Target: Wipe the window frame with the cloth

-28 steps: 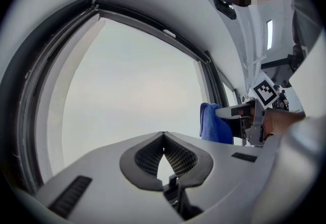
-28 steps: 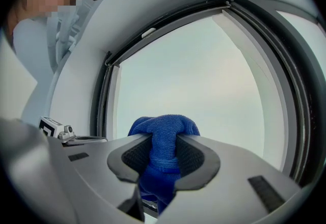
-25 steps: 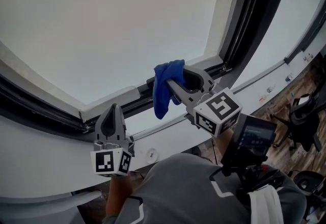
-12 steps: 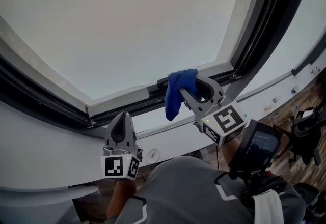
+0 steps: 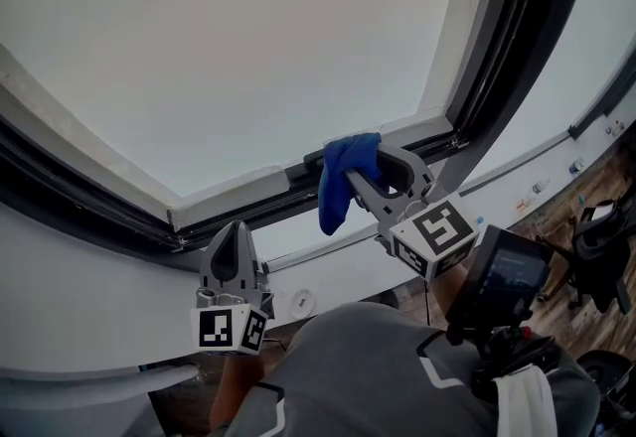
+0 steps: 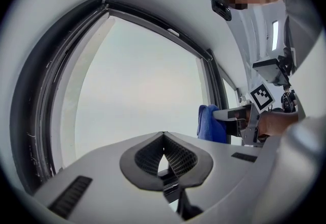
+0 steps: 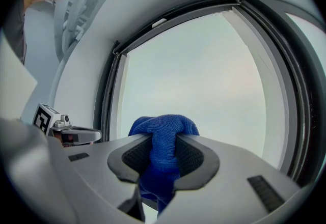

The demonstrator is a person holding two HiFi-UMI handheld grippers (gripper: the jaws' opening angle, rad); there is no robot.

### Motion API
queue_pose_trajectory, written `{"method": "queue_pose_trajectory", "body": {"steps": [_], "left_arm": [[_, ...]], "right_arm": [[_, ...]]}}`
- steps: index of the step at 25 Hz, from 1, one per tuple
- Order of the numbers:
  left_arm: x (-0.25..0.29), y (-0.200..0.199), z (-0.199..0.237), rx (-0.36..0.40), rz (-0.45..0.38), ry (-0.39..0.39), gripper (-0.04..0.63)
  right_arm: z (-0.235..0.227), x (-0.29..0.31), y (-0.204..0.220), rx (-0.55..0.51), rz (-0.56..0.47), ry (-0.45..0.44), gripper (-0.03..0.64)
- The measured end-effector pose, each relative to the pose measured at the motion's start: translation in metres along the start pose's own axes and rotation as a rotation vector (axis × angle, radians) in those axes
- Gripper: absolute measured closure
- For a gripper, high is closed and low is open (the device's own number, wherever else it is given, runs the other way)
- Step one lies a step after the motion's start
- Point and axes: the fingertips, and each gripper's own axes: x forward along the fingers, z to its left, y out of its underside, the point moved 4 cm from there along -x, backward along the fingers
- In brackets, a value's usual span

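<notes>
We hold two tongs up to a wide window with a pale, featureless pane point(image 5: 248, 48). Our right gripper point(image 7: 163, 140) has its jaws squeezed tight on a blue cloth point(image 7: 164, 125). The cloth bulges in a rounded bunch beyond the jaw tips and hangs in a fold beneath them.

From the head view, the cloth sits at the far end of the right gripper, over the bottom rail of the dark window frame point(image 5: 248, 189) and a little left of the frame's lower right corner. Its loose end droops in front of the white sill point(image 5: 328, 248) below. We cannot tell whether it presses on the rail.

Our left gripper point(image 6: 163, 134) is fully closed, its ribbed pads meeting at the tips with nothing between them. It is held to the left of the right gripper and nearer to us, pointing up at the sill and well apart from the cloth.

At the near right, a dark screen point(image 5: 505, 274) sits by our grey sleeve, with a wood floor point(image 5: 596, 189) beyond it.
</notes>
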Motion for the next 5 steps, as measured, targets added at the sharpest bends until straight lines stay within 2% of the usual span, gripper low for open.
{"method": "queue_pose_trajectory", "body": {"steps": [5], "left_arm": [[0.002,-0.0009,-0.0014,-0.019,0.012,0.028,0.586]], "right_arm": [[-0.0004,0.0024,0.0,0.007,-0.006,-0.002,0.486]]}}
